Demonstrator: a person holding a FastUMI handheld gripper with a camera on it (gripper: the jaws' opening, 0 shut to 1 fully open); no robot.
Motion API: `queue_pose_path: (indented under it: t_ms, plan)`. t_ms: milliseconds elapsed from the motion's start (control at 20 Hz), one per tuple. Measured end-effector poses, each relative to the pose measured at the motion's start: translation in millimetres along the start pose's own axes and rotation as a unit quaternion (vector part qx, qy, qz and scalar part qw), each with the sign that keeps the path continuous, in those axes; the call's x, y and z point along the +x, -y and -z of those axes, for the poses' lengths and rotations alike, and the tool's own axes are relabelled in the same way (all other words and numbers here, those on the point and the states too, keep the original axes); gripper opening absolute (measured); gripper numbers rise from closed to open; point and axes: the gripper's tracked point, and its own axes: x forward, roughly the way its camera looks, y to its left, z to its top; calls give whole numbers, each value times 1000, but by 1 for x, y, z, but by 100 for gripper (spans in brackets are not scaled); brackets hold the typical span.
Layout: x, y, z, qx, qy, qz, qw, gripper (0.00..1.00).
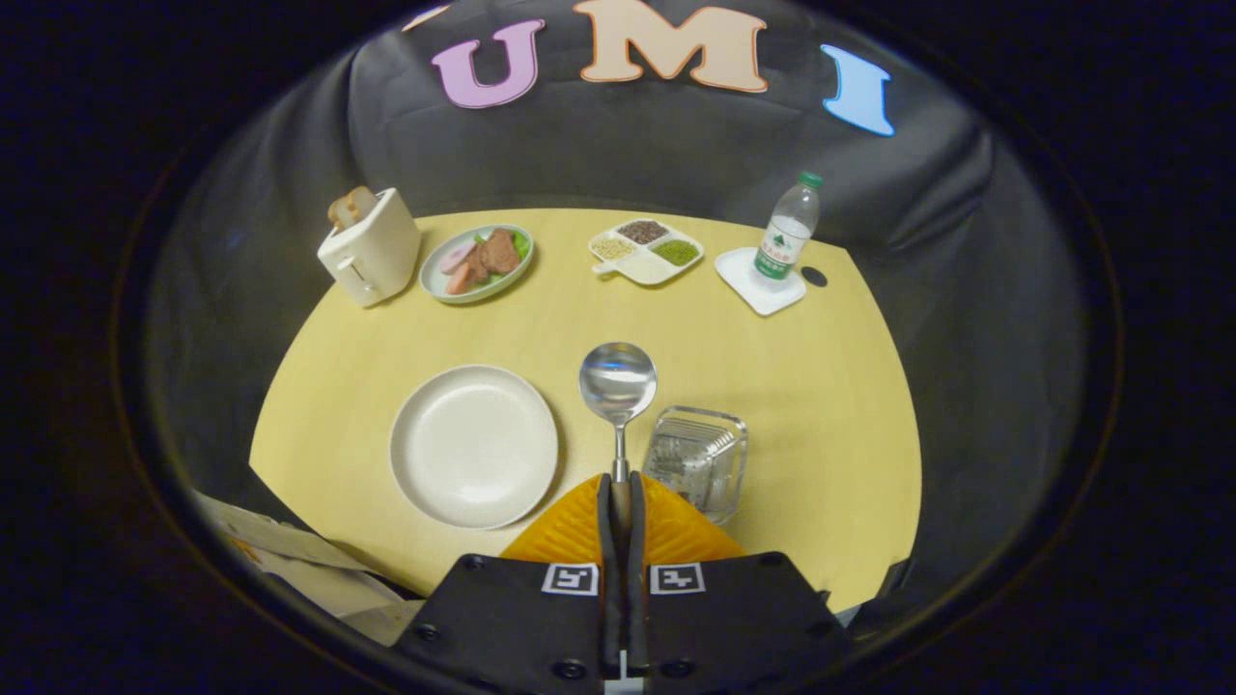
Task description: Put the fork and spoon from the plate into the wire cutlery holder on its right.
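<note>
My gripper (pixel 620 480) is shut on the handle of a metal spoon (pixel 618 379), which sticks straight out ahead of the fingers with its bowl raised above the yellow table. Below and to the left lies the round cream plate (pixel 473 446), with nothing on it. Just right of the fingers stands the wire cutlery holder (pixel 697 457), seen from above, with something metallic inside it that I cannot make out. The spoon's bowl hangs between the plate and the holder, a little beyond both.
At the back of the table (pixel 772 386) stand a white toaster (pixel 372 248) with bread, a plate of food (pixel 477 262), a divided dish of grains (pixel 645 252), and a water bottle (pixel 789 230) on a white coaster. Papers (pixel 290 560) lie off the table's near-left edge.
</note>
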Motion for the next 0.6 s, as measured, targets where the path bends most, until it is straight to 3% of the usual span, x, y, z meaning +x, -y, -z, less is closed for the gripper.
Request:
queue_pose_path:
  t_ms: [600]
  plan:
    - [6,51,30,-19,-74,15,997,6]
